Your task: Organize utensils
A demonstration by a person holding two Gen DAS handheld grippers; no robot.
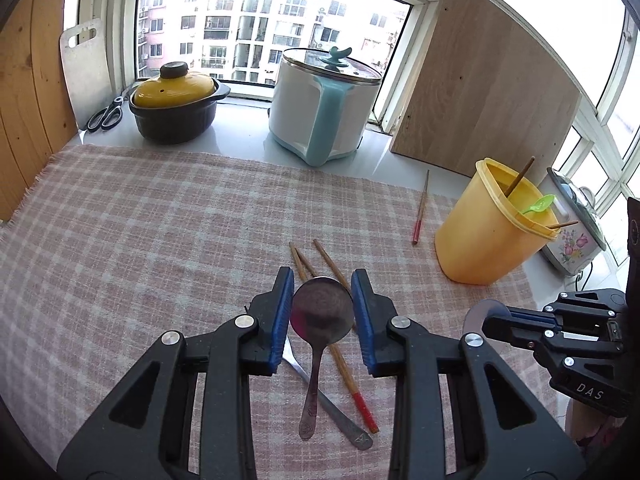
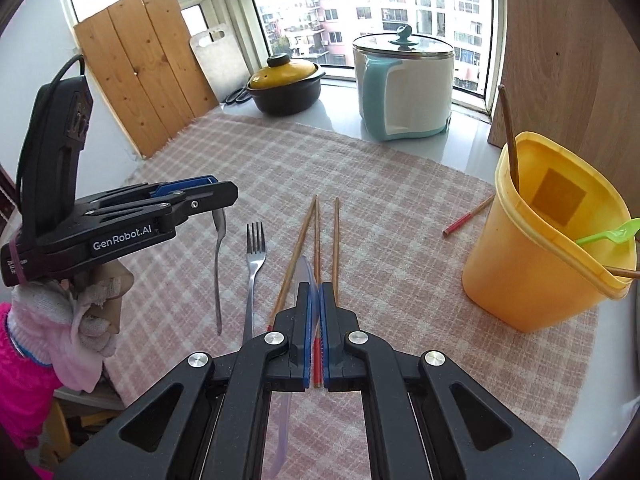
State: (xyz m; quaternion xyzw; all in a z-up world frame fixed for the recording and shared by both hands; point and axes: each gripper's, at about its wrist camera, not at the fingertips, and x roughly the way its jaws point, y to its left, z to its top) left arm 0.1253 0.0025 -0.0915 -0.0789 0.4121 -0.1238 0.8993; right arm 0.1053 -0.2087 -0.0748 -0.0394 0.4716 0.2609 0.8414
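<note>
Sorting partway: yellow bin (image 2: 532,256) holds some utensils; fork (image 2: 253,268), chopsticks (image 2: 316,236) left on surface. Left claw (image 1: 322,312) clamps metal spoon (image 1: 320,320); right claw (image 2: 316,320) pinched tight, seemingly on clear spoon (image 2: 306,276).

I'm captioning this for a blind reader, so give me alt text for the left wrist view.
The left gripper holds a metal spoon by its bowl above a pink checked cloth, with chopsticks and another metal utensil lying beneath. A yellow container holding utensils stands to the right.
</note>
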